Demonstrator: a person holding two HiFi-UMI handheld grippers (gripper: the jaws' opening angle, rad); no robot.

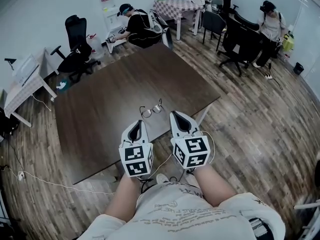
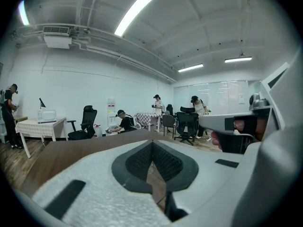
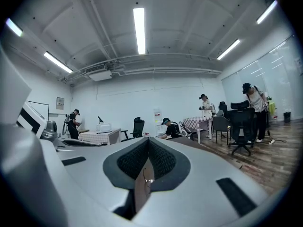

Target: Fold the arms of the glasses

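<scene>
left gripper (image 1: 137,127) and right gripper (image 1: 179,119) hover side by side over the near edge of the table (image 1: 110,94), both with jaws closed and empty. the glasses (image 1: 151,109) lie on the table just beyond the tips, between them, untouched. farther off stand a chair (image 1: 76,34) and a crouching person (image 1: 136,26).

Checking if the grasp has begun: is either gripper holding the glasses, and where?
Nothing is held. The left gripper and right gripper are shut and empty; the glasses lie untouched on the table ahead.
</scene>
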